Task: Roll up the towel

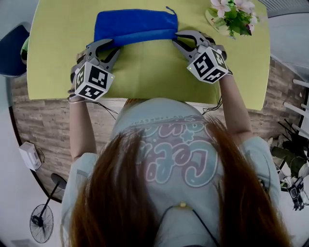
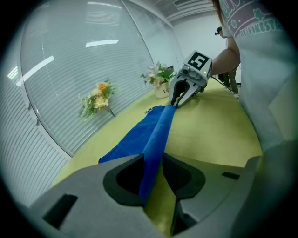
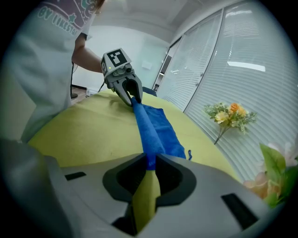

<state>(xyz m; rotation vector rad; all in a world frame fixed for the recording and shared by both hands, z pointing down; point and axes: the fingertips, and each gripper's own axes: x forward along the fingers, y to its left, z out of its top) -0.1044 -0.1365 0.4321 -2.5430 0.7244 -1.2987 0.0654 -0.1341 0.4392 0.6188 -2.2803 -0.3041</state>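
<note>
My left gripper (image 1: 113,46) is pinching the left end of the rolled near edge of the blue terry-cloth towel (image 1: 135,24). My right gripper (image 1: 176,39) is nipping the right end of that same edge, with only the tips of its pads. The towel lies on the yellow-green tabletop (image 1: 145,72) at the upper middle of the head view, with just one thin turn made along the edge nearest me.

The weak spot, I judge, is the right end. So little cloth sits between those pads that it could slip out as I turn, leaving the roll loose or cone-shaped. If my hands turn unevenly, the roll will skew.

A bunch of pink and white flowers with green leaves (image 1: 231,14) stands at the upper right, near the towel's far right corner, and rolling away from me could brush it. A sprig of orange and yellow artificial flowers (image 2: 98,98) shows by the window blinds at the left of the left gripper view, well apart from the towel.
</note>
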